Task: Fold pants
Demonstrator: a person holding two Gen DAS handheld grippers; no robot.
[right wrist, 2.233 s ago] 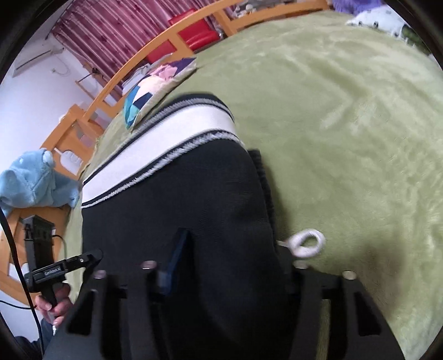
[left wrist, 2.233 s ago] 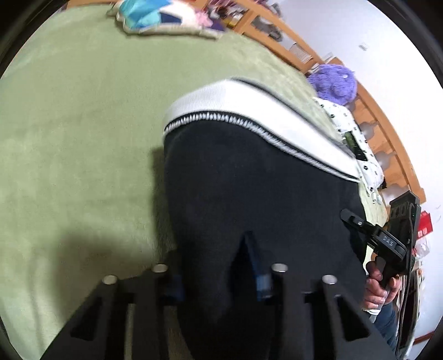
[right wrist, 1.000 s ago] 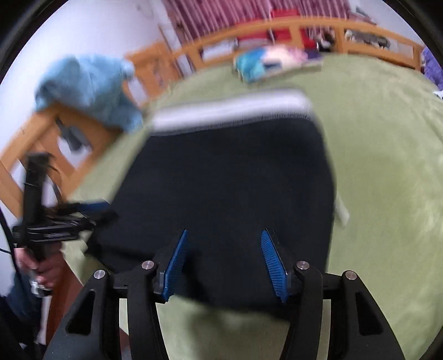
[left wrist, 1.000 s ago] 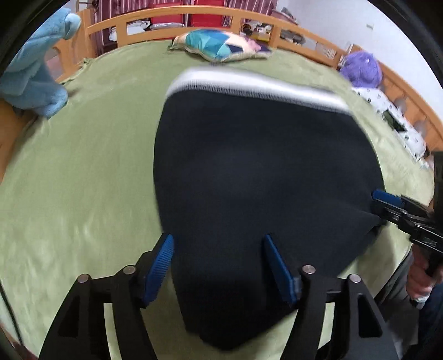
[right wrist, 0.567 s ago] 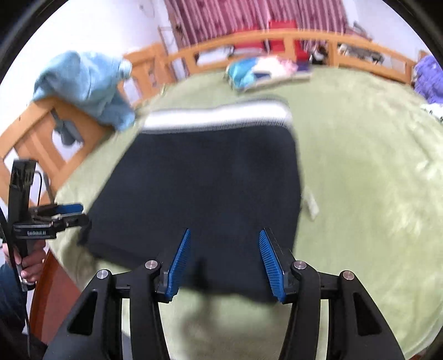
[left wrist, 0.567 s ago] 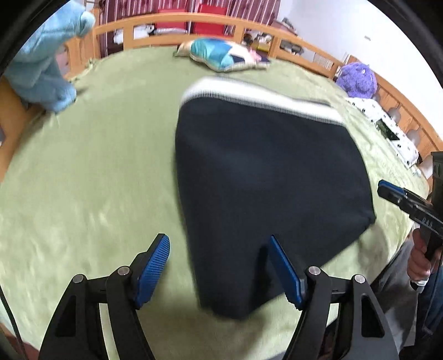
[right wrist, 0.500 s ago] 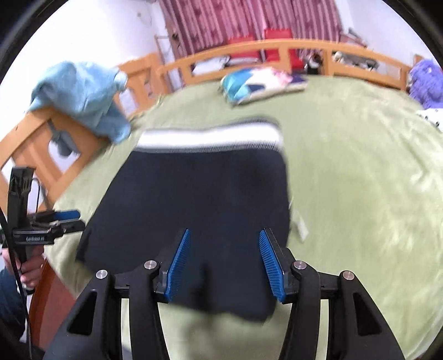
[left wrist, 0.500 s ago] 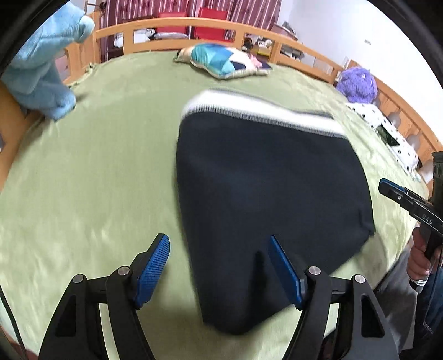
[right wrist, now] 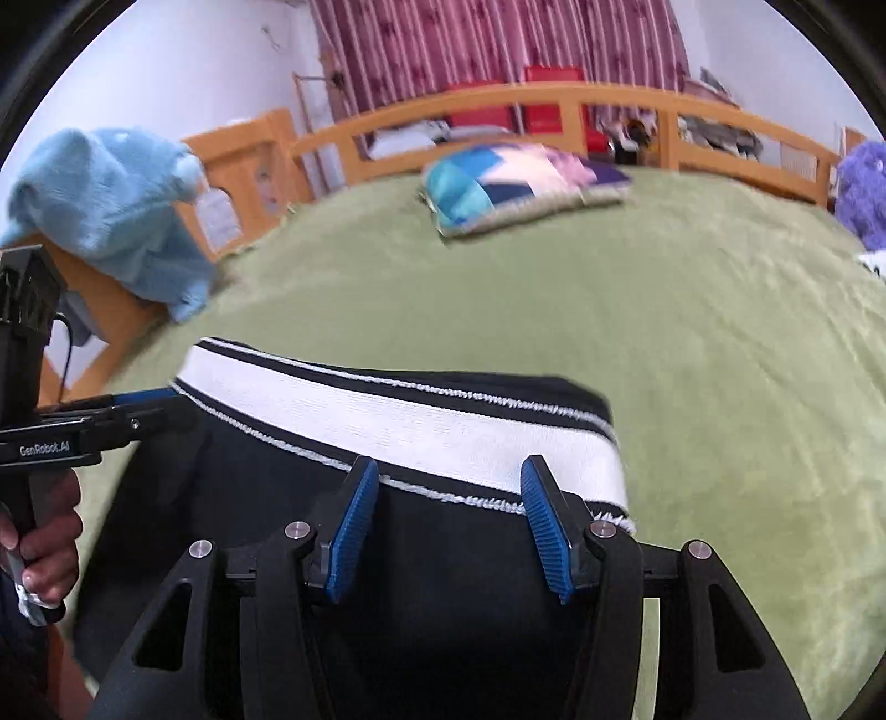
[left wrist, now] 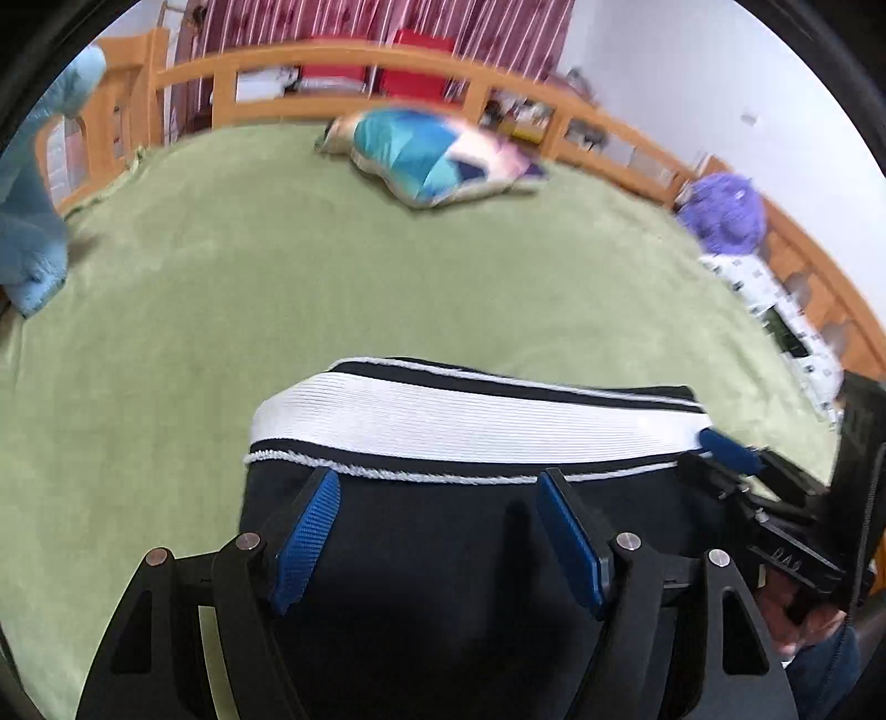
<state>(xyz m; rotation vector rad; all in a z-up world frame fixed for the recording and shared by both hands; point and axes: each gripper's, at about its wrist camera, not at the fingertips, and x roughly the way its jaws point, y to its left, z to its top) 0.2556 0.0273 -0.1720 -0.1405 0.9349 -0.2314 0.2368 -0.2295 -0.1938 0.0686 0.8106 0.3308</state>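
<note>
Black pants [left wrist: 459, 554] lie flat on the green bedspread [left wrist: 221, 288], white waistband [left wrist: 470, 421] w/ black-and-white trim on the far edge, facing the headboard side. Left gripper [left wrist: 437, 537] hangs over the dark fabric just short of the waistband, blue pads [left wrist: 303, 540] spread wide, nothing pinched btwn them. Right gripper [right wrist: 449, 523] sits over the other half of the pants, jaws also apart though a bit narrower, tips right at the waistband's lower trim [right wrist: 443, 493]; can't tell if the pads actually touch cloth. From the left cam the right tool shows at the right edge, its blue tip by the waistband's right corner (hand gripping the handle below, partly cut off). From the right cam the left tool comes in from the left, blue tip at the waistband's left corner, person's hand [right wrist: 39, 531] wrapped round the grip. Beyond the pants: patchwork pillow [left wrist: 437, 158] near the wooden bed rail [left wrist: 332, 61], light-blue plush [right wrist: 111, 205] draped on the rail at left, purple plush [left wrist: 725, 213] at right, striped red curtain [right wrist: 498, 50] behind. Far bkgd is motion-blurred.
</note>
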